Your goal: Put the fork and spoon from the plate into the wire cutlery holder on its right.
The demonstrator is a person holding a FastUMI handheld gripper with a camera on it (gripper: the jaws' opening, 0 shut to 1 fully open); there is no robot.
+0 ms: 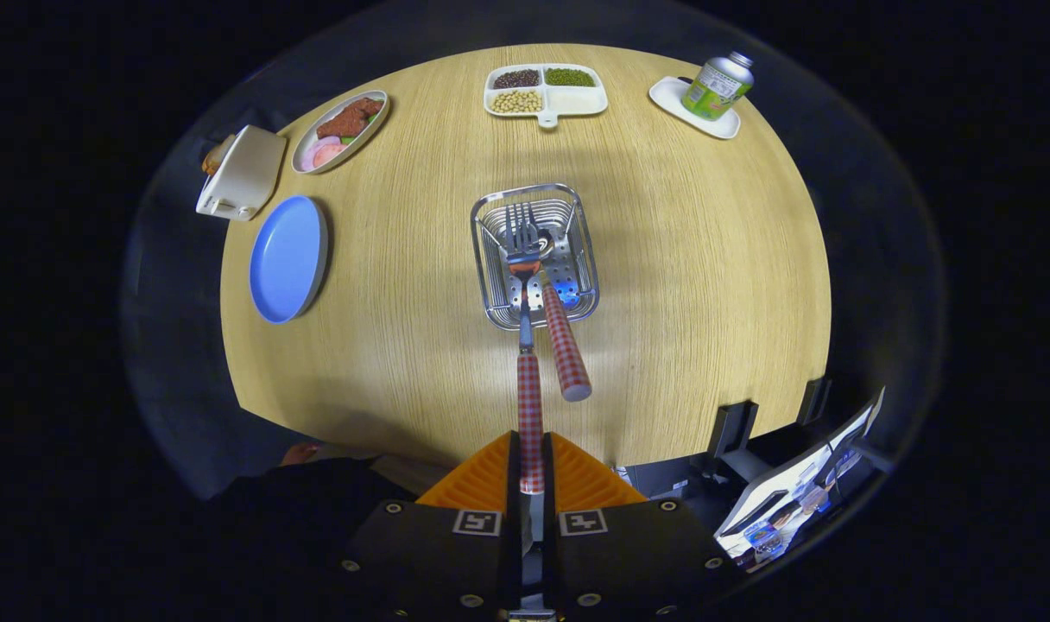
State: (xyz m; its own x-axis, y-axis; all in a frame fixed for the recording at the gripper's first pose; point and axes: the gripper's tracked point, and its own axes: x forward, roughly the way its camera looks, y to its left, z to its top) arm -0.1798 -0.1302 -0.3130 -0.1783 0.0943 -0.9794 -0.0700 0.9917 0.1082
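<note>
Your gripper (531, 462) sits nearest the camera, its two fingers drawn narrow and pressed on either side of the checked handle of the fork (528, 345), which runs straight ahead from between them.

Beyond the fingers you have the round wooden table (706, 285), lit brightest at its middle, with darkness around it. Past the table's near edge, beside your gripper, stands a tilted screen (801, 492) on a dark stand, and on the other side a dark sleeve (318, 492) with what looks like a bit of hand at the table edge, though it is too dim to be sure.

On the table, the blue plate (287, 257) lies empty, well off to one side. Next to it is a white toaster (242, 173), then an oval dish of food (339, 131). At the far edge is a white divided tray (547, 91) with beans, and a green can (717, 85) lying on a small white dish (696, 108).

Straight ahead of your fingers, the wire cutlery holder (534, 255) stands at the table's middle. The fork's tines reach over its inside. The spoon (559, 333) already rests in it, bowl down and checked handle leaning out over the near rim, just beside the fork.
</note>
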